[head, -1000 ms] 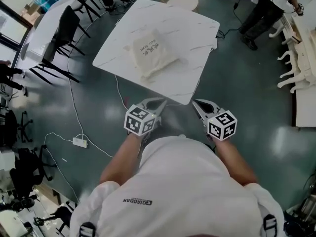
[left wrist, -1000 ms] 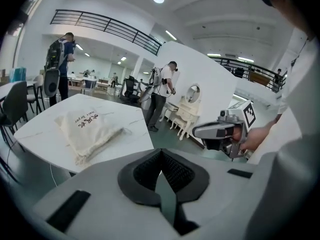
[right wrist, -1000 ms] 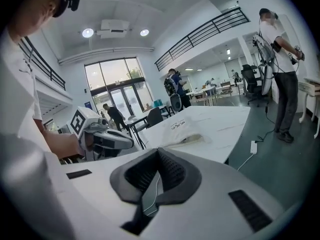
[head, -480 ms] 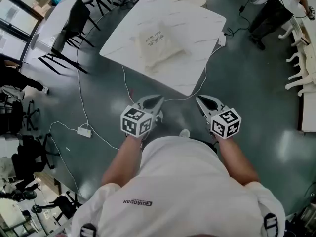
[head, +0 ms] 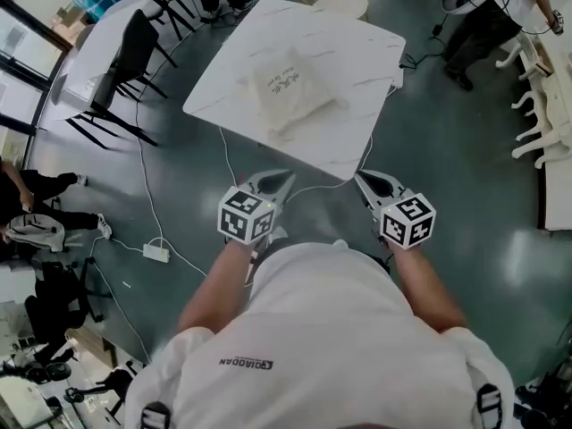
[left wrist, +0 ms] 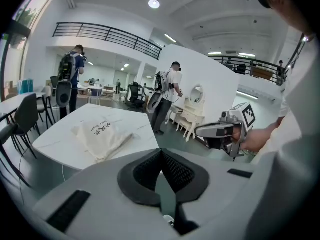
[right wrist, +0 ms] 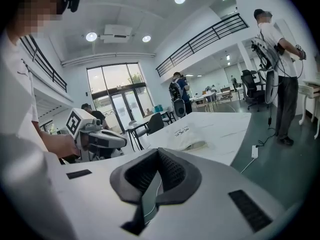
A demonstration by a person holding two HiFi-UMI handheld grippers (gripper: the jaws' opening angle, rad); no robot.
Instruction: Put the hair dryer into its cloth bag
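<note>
The cream cloth bag [head: 290,88] with dark print lies bulging on the white marble-look table [head: 357,61]. No hair dryer shows in any view. My left gripper [head: 284,179] and right gripper [head: 362,180] are held side by side over the dark floor, just short of the table's near corner. Both are shut and empty. In the left gripper view the closed jaws [left wrist: 161,154] point toward the bag [left wrist: 102,134], with the right gripper [left wrist: 220,130] off to the side. The right gripper view shows its own closed jaws [right wrist: 157,151], the bag [right wrist: 187,136] and the left gripper [right wrist: 100,139].
Black chairs [head: 125,61] stand by a second white table [head: 89,52] at the left. A power strip [head: 156,253] and a white cable [head: 228,150] lie on the floor. A round white stool [head: 338,3] sits behind the table. People stand around the hall.
Both grippers stay shut and empty near the table's corner; the left one has drifted slightly. A person has come into view at the left edge of the head view.
</note>
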